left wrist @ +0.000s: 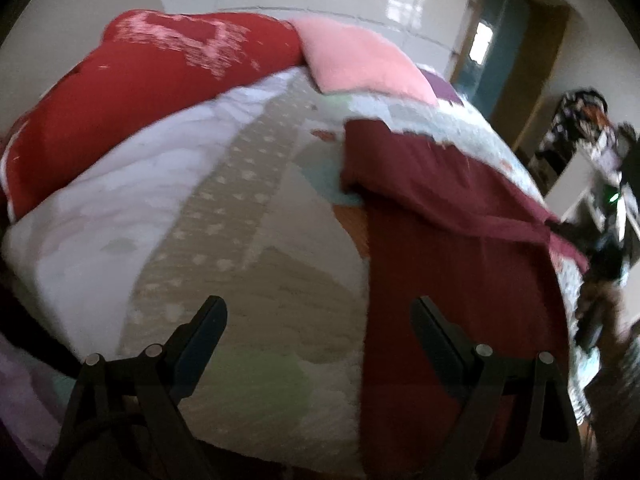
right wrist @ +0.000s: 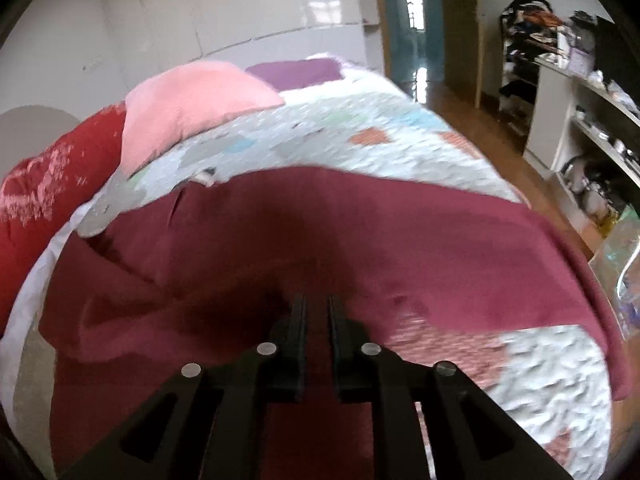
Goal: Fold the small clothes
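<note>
Maroon garment [right wrist: 360, 248] spread on the bed, directly under and ahead of the right hand-held gripper [right wrist: 316, 312]. Black fingers [right wrist: 298, 320] of that hand-held gripper nearly together, only a narrow slit between them, tips down against the dark red cloth; whether any fabric is pinched in the slit, cannot tell. Cloth bunched into folds just left of the fingertips, lying flatter to the right. Patch of patterned quilt [right wrist: 552, 380] bare at lower right of the tips.

Left hand-held gripper [left wrist: 318, 312] spread wide, nothing between its fingers [left wrist: 208, 328], hovering over the quilt [left wrist: 256, 272]. Same maroon garment [left wrist: 460, 280] beside and under its right finger, running away from the tips, with a folded-over flap [left wrist: 432, 172] farther ahead.

Farther out from both hand-held grippers: pink pillow [right wrist: 192, 108] and red pillow [left wrist: 152, 92] with a pale worn print, at the head of the bed. Purple cloth [right wrist: 296, 70] just past the pink pillow. White wall [right wrist: 240, 20] behind, a doorway [right wrist: 416, 20] to the right of it. Well off to the right of the right hand-held gripper, wooden floor [right wrist: 480, 120] and white shelves [right wrist: 592, 120] crowded with blurred items.
</note>
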